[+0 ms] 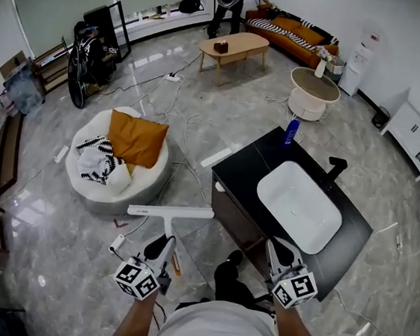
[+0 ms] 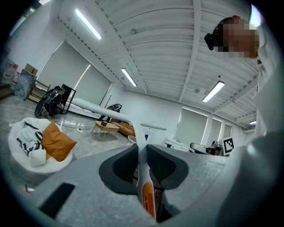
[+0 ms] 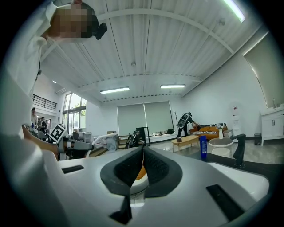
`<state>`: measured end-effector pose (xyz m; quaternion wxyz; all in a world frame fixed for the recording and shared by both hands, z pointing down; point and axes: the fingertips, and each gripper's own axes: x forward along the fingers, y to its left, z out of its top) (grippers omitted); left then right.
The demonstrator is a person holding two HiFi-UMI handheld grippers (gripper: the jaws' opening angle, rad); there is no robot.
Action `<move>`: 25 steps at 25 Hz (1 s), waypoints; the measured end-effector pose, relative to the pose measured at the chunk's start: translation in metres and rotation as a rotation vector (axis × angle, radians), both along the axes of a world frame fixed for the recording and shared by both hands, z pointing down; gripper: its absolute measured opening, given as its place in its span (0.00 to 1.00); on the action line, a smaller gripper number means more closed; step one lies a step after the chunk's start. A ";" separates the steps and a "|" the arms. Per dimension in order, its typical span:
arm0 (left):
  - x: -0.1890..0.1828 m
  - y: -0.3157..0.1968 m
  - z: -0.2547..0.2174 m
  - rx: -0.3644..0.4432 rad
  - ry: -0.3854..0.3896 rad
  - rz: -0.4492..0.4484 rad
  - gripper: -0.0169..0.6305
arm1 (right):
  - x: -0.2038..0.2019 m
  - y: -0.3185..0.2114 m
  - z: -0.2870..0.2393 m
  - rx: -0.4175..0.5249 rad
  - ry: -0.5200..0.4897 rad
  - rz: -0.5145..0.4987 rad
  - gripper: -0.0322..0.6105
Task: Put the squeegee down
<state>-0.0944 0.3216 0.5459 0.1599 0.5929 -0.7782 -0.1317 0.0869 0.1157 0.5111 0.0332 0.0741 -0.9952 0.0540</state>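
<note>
In the head view, both forearms rise from the bottom edge. The left gripper (image 1: pixel 163 247), at lower left, points up-frame and holds the squeegee (image 1: pixel 171 212), whose blade lies crosswise above the floor. The right gripper (image 1: pixel 275 248) hovers at the near edge of the black counter (image 1: pixel 352 244).

In the left gripper view, the left gripper (image 2: pixel 143 153) has its jaws pinching the squeegee (image 2: pixel 147 197) by its white-and-orange handle.

In the right gripper view, the right gripper (image 3: pixel 143 153) has its jaws pressed together with nothing between them.

Glossy stone-look floor (image 1: pixel 203 95), smooth plastic squeegee (image 1: pixel 171 212), matt black countertop (image 1: pixel 246 166)
</note>
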 end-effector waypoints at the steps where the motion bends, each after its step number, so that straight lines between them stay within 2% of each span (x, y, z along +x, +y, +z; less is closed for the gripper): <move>1: -0.008 -0.009 0.001 -0.005 -0.002 0.000 0.14 | -0.009 -0.010 0.002 0.001 -0.005 0.000 0.07; 5: -0.042 -0.054 0.002 -0.030 -0.015 0.009 0.14 | -0.047 -0.060 0.008 -0.005 -0.026 -0.001 0.07; 10: -0.088 -0.125 -0.001 -0.066 -0.028 0.022 0.14 | -0.096 -0.107 -0.002 0.023 -0.062 -0.108 0.07; 13: -0.116 -0.174 -0.011 -0.069 -0.033 0.043 0.14 | -0.119 -0.146 -0.015 0.043 -0.063 -0.136 0.07; 18: -0.158 -0.240 -0.019 -0.074 -0.028 0.072 0.14 | -0.145 -0.213 -0.013 0.016 -0.038 -0.074 0.07; 25: -0.199 -0.299 -0.011 -0.105 0.001 0.127 0.14 | -0.176 -0.267 0.008 -0.045 -0.001 0.026 0.07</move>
